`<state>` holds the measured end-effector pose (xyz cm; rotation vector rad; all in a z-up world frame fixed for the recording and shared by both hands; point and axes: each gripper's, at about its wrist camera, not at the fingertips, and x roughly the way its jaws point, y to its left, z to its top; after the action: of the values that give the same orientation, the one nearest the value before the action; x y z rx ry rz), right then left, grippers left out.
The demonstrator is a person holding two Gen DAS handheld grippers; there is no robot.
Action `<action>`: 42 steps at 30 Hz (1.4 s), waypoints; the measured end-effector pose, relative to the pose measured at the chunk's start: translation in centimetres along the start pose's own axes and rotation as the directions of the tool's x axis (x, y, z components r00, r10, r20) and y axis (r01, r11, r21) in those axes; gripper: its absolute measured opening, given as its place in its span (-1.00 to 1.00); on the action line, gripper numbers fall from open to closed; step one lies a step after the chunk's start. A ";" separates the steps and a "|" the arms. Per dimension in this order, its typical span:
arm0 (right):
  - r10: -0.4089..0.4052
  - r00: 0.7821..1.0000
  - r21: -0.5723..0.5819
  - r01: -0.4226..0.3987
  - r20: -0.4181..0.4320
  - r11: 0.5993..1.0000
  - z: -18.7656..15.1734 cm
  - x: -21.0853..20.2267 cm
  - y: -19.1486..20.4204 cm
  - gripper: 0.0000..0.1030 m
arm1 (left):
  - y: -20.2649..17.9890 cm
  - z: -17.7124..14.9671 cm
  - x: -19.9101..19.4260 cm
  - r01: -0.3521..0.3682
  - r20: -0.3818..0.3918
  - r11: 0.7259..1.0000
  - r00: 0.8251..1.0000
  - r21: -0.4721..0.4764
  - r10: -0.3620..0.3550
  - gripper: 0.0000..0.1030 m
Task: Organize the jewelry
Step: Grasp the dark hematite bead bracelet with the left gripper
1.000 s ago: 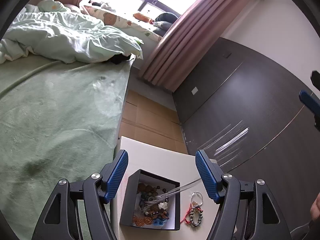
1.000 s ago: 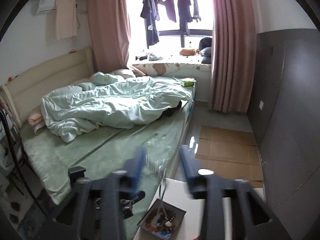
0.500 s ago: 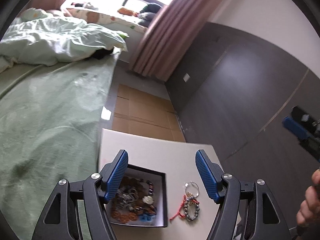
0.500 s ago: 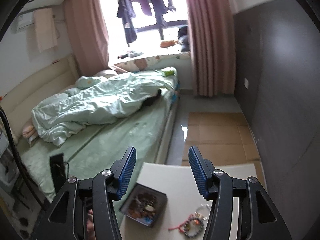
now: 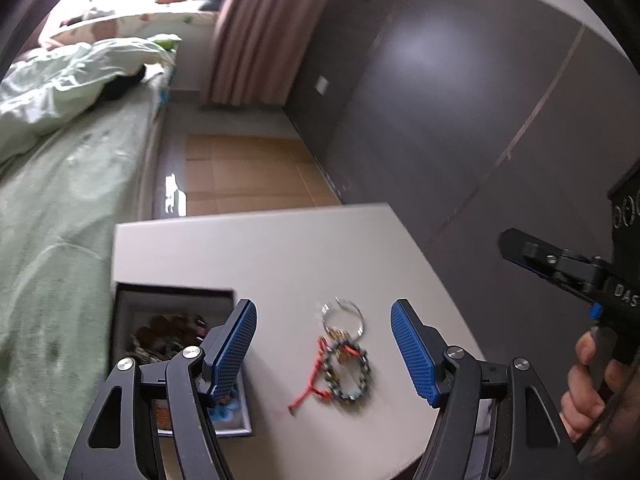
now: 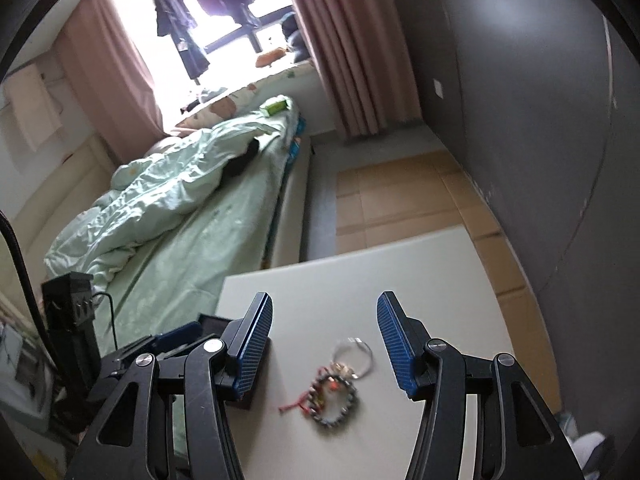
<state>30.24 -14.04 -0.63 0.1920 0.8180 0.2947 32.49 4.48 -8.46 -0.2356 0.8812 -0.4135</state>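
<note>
Bedroom, white surface. Both jaws released, empty over bracelet pile mid-surface. Tangled red cord could snag, dragging pieces toward near edge.

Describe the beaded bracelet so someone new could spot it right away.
Find the white table beside the bed. To the right of the open black box, the beaded bracelet lies flat, touching a thin silver hoop. It alone is a ring of dark beads with a red cord.
</note>
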 end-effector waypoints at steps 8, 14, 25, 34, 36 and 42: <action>0.038 0.997 0.098 -0.031 -0.068 0.995 -4.2 2.9 -4.4 0.06 | -2.2 -2.2 4.2 -0.035 -0.148 0.996 0.988 0.083 0.047 -0.09; 0.068 0.992 0.181 -0.047 -0.110 0.982 -6.9 4.8 -7.0 0.06 | -2.9 -3.7 7.1 -0.071 -0.218 0.987 0.971 0.143 0.102 -0.20; 0.081 0.983 0.181 -0.051 -0.166 0.982 -7.6 6.7 -8.1 0.06 | -2.3 -4.8 10.8 -0.140 -0.292 0.975 0.938 0.171 0.186 -0.42; 0.081 0.976 0.167 -0.047 -0.200 0.985 -8.1 7.8 -8.0 0.06 | -2.5 -4.0 9.5 -0.096 -0.256 0.985 0.958 0.140 0.130 -0.80; 0.086 0.974 0.164 -0.052 -0.210 0.985 -8.1 8.2 -7.8 0.06 | -2.4 -3.7 8.7 -0.087 -0.230 0.988 0.966 0.128 0.115 -0.80; 0.088 0.968 0.150 -0.054 -0.235 0.987 -8.4 9.2 -6.9 0.06 | -1.7 -2.3 6.0 -0.051 -0.157 0.996 0.986 0.076 0.062 -0.80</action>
<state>31.26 -17.07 -14.49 0.3244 1.0757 0.3313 33.62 0.28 -13.42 -0.1120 1.0256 -0.4143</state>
